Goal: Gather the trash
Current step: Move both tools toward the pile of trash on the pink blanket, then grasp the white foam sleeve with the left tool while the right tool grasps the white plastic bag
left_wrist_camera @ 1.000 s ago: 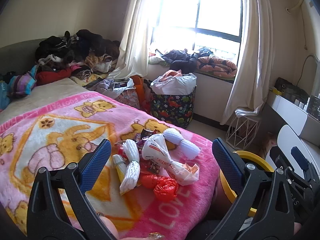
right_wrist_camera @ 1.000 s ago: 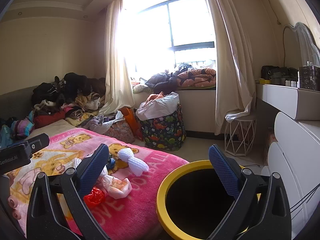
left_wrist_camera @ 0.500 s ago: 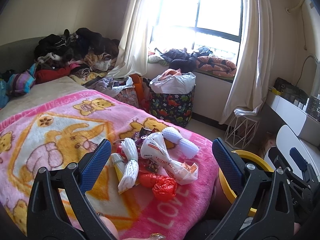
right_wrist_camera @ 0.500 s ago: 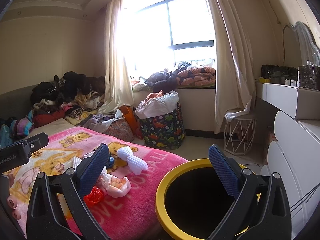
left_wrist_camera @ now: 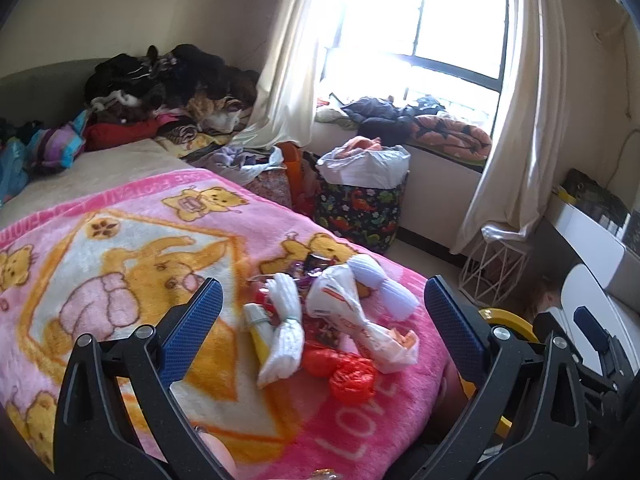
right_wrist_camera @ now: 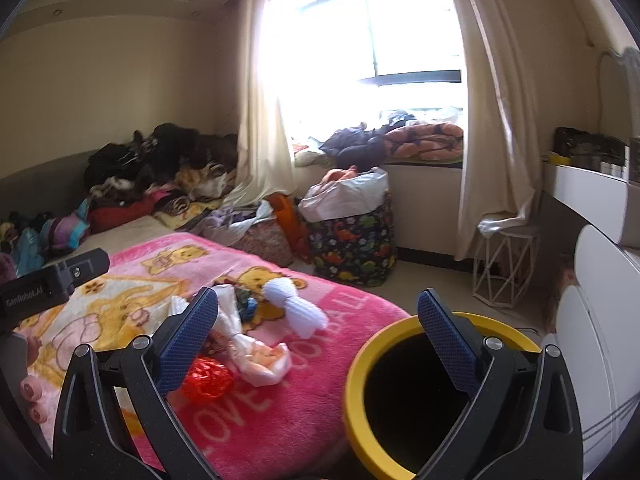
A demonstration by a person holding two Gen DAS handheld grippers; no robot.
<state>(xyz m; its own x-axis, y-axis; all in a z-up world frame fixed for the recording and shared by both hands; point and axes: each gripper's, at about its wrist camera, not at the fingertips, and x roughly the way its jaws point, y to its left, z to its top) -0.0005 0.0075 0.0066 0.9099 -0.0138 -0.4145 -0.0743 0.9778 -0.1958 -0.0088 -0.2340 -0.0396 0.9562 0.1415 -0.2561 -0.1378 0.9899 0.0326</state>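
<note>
Two grippers hang wide open and empty at the foot of the bed: the left gripper (left_wrist_camera: pixel 320 312) over the litter, the right gripper (right_wrist_camera: pixel 318 316) straddling the bed edge and the yellow-rimmed bin (right_wrist_camera: pixel 356 364) standing on the floor just beside the mattress. The trash lies in a loose heap on the pink blanket (left_wrist_camera: pixel 120 208) near that corner: a crumpled red plastic bag (left_wrist_camera: pixel 354 378) closest, a knotted white bag with red print (left_wrist_camera: pixel 348 312) touching it, a bundled white bag (left_wrist_camera: pixel 286 330) over a yellow-tipped tube, and further on another white bundle (left_wrist_camera: pixel 380 282) and some dark wrappers. I'd say the risk is in the material: thin plastic is slippery and can slide out of a shallow pinch, or a deep bite could catch the fluffy blanket and drag the heap; pieces overlap, so lifting one may flick a neighbour off the bed short of the bin. The blanket reads "LOVE" and "FOOTBALL" along its border; the print on the white bag is too small to read; the other gripper's body shows "GenRobot.AI". Beyond, a dinosaur-print basket (right_wrist_camera: pixel 352 240) stands under the window.
</note>
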